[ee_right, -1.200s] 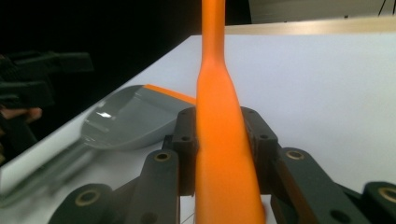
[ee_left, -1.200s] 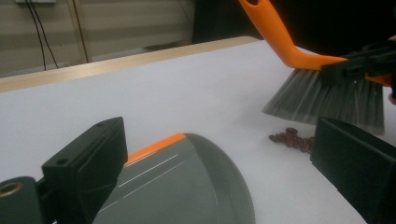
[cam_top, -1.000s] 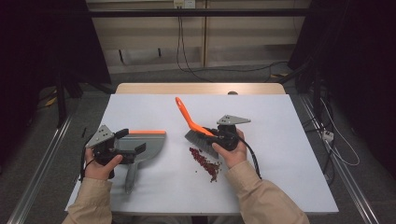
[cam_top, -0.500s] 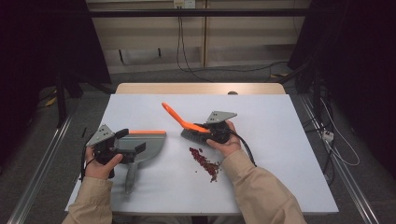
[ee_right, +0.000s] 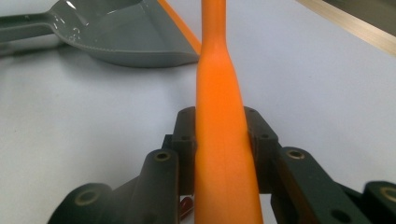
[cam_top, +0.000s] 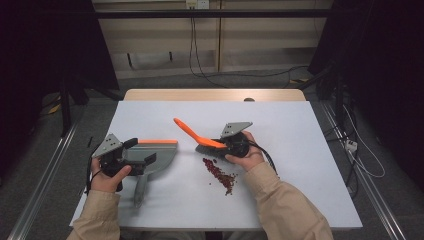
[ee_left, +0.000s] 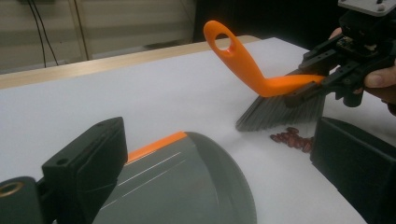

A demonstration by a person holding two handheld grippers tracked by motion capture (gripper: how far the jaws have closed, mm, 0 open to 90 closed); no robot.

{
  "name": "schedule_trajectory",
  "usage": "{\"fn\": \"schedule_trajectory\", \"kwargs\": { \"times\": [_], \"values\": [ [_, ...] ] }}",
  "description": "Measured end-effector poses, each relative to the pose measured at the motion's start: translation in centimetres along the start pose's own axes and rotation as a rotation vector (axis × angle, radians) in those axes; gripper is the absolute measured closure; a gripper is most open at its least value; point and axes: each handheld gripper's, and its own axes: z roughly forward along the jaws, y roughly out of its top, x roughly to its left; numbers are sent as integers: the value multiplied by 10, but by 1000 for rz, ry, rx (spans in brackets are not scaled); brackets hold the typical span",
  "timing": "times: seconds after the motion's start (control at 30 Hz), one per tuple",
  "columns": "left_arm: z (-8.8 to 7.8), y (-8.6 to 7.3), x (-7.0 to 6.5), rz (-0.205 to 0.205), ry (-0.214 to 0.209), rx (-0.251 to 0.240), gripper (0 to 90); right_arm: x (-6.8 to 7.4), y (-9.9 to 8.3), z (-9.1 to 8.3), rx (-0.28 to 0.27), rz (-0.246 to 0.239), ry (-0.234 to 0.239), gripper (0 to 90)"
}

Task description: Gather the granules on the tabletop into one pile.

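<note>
Looking down from the high view, the right gripper (cam_top: 226, 145) clamps its jaws on the orange back of a hand brush (cam_top: 197, 137), whose handle slants up toward the far left while the grey bristles rest on the white table (cam_top: 300, 165). A scatter of red beans (cam_top: 220, 171) lies just on the near side of the bristles. To the left, the left gripper (cam_top: 142, 157) sits over a grey dustpan (cam_top: 150, 160) with an orange lip, its handle pointing toward the person; whether those jaws press on the pan cannot be told.

Left gripper view: the two black jaws stand on either side of the dustpan (ee_left: 187, 186). Beyond it the brush (ee_left: 261, 79) is held by the right gripper (ee_left: 322, 77), bristle tips on the table beside the beans (ee_left: 292, 138).

Right gripper view: both jaws are closed against the sides of the orange brush handle (ee_right: 222, 130). The dustpan (ee_right: 126, 32) lies farther off at upper left, and one bean (ee_right: 186, 205) shows beneath the jaws.
</note>
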Motion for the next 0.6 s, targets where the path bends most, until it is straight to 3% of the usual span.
{"fn": "schedule_trajectory", "kwargs": {
  "times": [0.33, 0.6],
  "values": [
    [0, 0, 0, 0, 1, 1, 39, 12, -4, -4, -8, -99, 84, 710],
    [1, 0, -1, 1, 0, 0, 39, 20, -9, -12, -17, -117, 121, 709]
  ]
}}
